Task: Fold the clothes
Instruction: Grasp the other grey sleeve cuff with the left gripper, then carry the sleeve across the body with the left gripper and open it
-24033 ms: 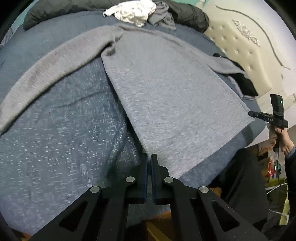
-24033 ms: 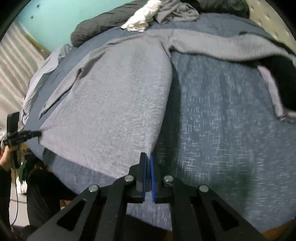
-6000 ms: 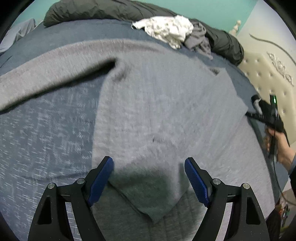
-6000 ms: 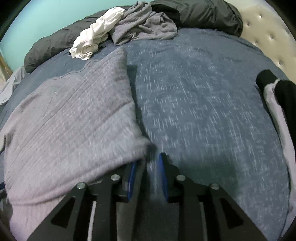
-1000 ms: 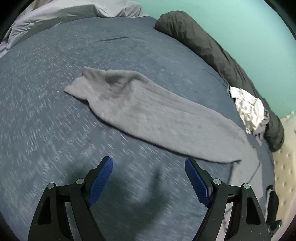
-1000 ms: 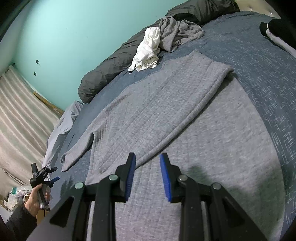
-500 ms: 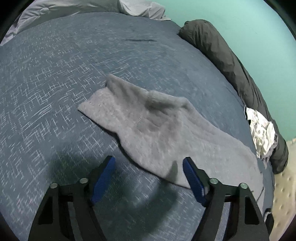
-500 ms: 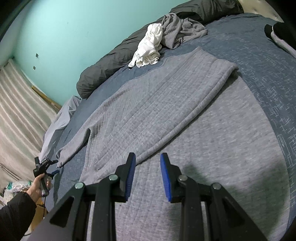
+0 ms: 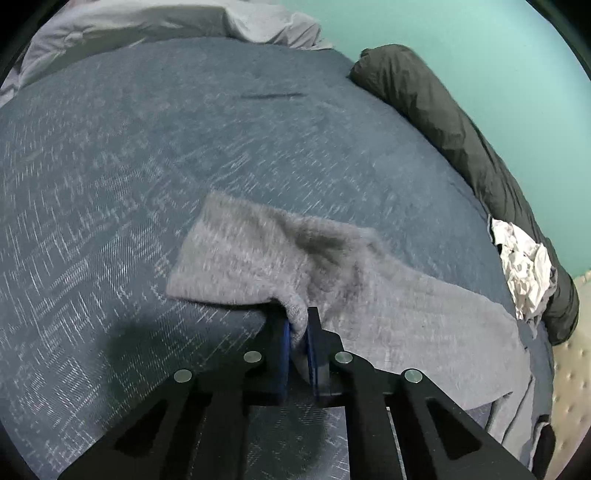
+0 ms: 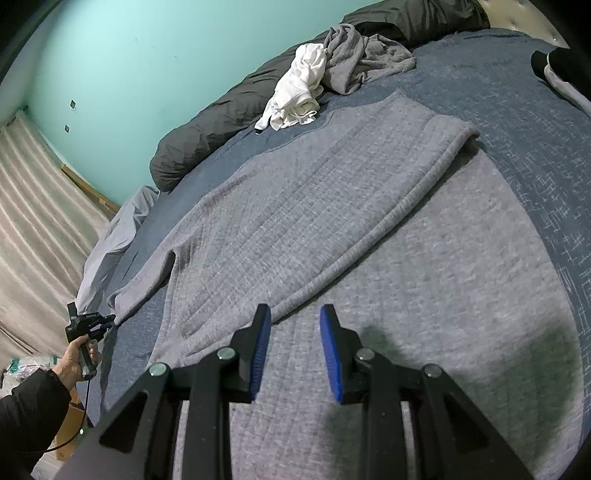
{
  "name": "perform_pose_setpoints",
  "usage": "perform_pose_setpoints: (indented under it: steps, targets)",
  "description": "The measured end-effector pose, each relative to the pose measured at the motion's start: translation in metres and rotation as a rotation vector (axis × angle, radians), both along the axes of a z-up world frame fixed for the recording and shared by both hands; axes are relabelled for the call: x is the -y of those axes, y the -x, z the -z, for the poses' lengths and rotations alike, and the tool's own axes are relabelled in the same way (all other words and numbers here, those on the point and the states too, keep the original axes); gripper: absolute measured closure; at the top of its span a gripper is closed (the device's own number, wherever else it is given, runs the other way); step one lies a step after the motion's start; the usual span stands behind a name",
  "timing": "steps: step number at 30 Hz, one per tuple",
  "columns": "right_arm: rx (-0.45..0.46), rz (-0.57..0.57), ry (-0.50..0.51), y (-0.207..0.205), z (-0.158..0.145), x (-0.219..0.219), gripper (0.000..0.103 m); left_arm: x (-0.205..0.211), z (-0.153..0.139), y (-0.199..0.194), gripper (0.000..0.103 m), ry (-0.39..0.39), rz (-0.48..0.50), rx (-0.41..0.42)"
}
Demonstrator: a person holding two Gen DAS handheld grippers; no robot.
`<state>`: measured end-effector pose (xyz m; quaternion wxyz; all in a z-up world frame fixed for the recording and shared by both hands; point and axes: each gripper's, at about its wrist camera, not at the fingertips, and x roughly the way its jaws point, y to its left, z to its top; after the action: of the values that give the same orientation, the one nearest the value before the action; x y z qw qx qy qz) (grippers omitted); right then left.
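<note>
A grey knit sweater (image 10: 314,192) lies spread on the blue bedspread (image 10: 517,110), one side folded over its body. Its long sleeve (image 9: 258,258) stretches out to the left. My left gripper (image 9: 297,321) is closing tight on the sleeve's near edge by the cuff, and a pinch of knit sits between the blue pads. In the right wrist view that same left gripper (image 10: 109,319), held by a hand (image 10: 75,360), meets the sleeve tip at the bed's left edge. My right gripper (image 10: 295,310) hovers open over the sweater's lower body, nothing between its fingers.
A dark rolled duvet (image 9: 461,122) runs along the teal wall. A white garment (image 10: 299,92) and a crumpled grey one (image 10: 362,59) lie beside it. A black-and-white garment (image 10: 554,66) sits far right. Pale sheets (image 9: 147,22) bunch at the bed's far-left corner.
My left gripper moved in over the sleeve end and went from wide open to shut on its edge. The right gripper stayed put and open.
</note>
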<state>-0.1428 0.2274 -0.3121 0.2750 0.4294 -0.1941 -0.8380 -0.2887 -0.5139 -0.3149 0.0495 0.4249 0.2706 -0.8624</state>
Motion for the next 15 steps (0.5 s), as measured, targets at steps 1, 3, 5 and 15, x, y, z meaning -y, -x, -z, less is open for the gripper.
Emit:
perform_pose_setpoints:
  steps: [1,3,5,15]
  targets:
    - [0.001,0.001,0.001,0.0,0.0,0.0,0.076,-0.002,-0.006,0.0,0.095,0.006,0.007,-0.012]
    - [0.0,0.002,0.003,0.0,0.0,-0.001,0.076,-0.009,-0.021,0.0,0.095,0.023,0.029,-0.039]
    - [-0.004,0.005,0.007,0.0,-0.001,-0.002,0.076,-0.019,-0.039,0.001,0.096,0.027,0.056,-0.07]
    - [-0.018,0.034,0.042,0.002,-0.012,-0.023,0.076,-0.098,-0.142,-0.008,0.096,0.041,0.229,-0.221]
